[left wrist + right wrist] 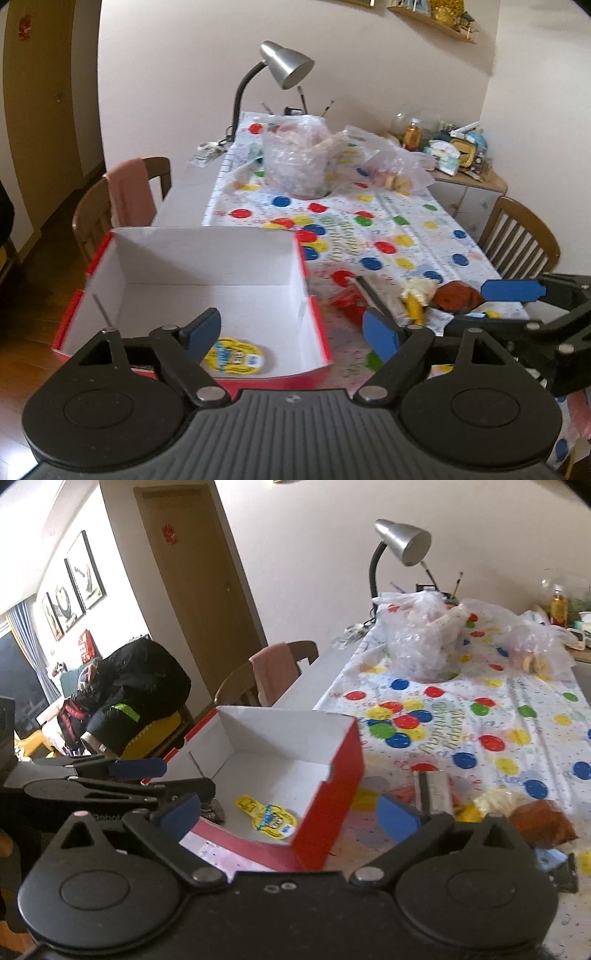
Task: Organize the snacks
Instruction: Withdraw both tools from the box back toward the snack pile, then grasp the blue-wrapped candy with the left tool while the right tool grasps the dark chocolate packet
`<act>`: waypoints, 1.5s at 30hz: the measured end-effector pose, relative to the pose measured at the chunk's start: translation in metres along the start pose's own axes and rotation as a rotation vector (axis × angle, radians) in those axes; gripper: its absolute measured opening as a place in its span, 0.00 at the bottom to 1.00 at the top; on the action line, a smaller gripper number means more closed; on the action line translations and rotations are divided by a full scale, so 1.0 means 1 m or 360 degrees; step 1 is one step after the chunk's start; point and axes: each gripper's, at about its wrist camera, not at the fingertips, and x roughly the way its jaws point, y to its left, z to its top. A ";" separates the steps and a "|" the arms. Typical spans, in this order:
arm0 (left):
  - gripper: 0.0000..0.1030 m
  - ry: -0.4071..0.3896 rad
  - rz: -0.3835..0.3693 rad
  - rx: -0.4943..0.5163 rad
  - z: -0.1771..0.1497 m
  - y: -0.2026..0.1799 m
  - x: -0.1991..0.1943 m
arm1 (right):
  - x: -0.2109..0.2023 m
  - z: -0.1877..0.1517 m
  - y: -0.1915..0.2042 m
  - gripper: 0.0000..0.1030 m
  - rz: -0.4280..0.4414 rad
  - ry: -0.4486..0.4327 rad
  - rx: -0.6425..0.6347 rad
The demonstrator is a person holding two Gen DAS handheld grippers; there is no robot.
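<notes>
A red box with a white inside [207, 258] [332, 775] sits at the table's near left corner. A yellow round snack packet [232, 356] [273, 821] lies on its floor. Loose snacks lie right of the box: a red packet [347, 302], a silver-wrapped bar [432, 790], a yellow-white one [415, 295], and a brown bag [456, 297] [543, 819]. My left gripper [291, 334] is open and empty over the box's near edge. My right gripper [290, 814] is open and empty over the box's near right corner; its fingers [513, 290] reach toward the brown bag.
Clear plastic bags of food [299, 158] [424, 635] sit mid-table on the spotted tablecloth [406, 221]. A desk lamp [284, 66] stands at the far end. Wooden chairs stand left [122, 199] and right [521, 236]. A cluttered side cabinet [458, 147] is far right.
</notes>
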 end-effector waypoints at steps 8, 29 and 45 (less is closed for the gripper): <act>0.83 0.0081 -0.0081 0.0008 -0.004 -0.047 0.026 | -0.034 -0.025 -0.048 1.00 -0.0112 0.0006 0.0012; 0.83 0.0433 -0.0159 0.0229 -0.027 -0.131 0.143 | -0.031 -0.067 -0.198 1.00 -0.0405 0.0188 0.0101; 0.57 0.0680 -0.0071 0.0303 -0.034 -0.138 0.218 | 0.028 -0.091 -0.254 0.93 -0.0401 0.0426 0.0136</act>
